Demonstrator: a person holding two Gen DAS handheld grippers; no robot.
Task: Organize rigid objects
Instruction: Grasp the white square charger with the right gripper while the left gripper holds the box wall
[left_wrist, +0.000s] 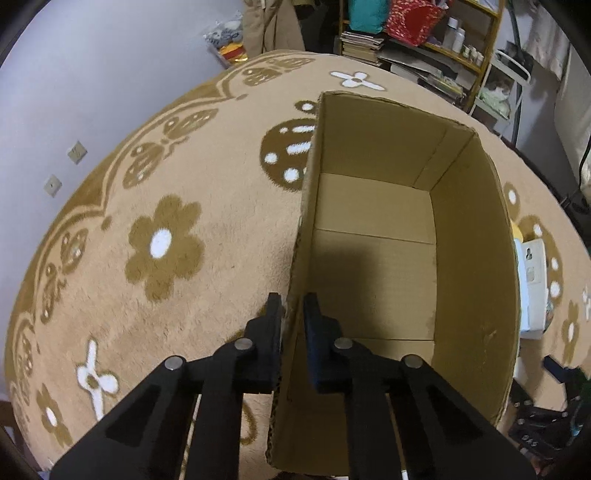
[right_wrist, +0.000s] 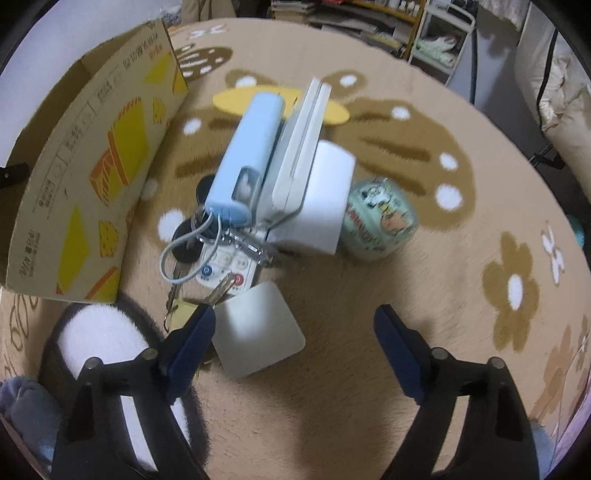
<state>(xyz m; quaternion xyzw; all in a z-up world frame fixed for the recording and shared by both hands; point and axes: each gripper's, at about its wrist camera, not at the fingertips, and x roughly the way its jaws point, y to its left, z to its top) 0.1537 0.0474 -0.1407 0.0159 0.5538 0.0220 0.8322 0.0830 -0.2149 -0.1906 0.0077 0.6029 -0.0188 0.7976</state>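
Left jaws clamp the cardboard box (left_wrist: 369, 206) wall; right jaws apart over a silver square (right_wrist: 256, 328) beside keys (right_wrist: 177, 291).

Right wrist view: the outer wall of the cardboard box (right_wrist: 92, 177) bears rows of small printed characters beside yellow and orange block graphics, with a line of red characters near its top corner; all are too blurred and skewed to read. The round tin (right_wrist: 378, 219) shows red lettering and cartoon figures, illegible. The remote control (right_wrist: 225, 267) carries blue and red buttons with unreadable marks.
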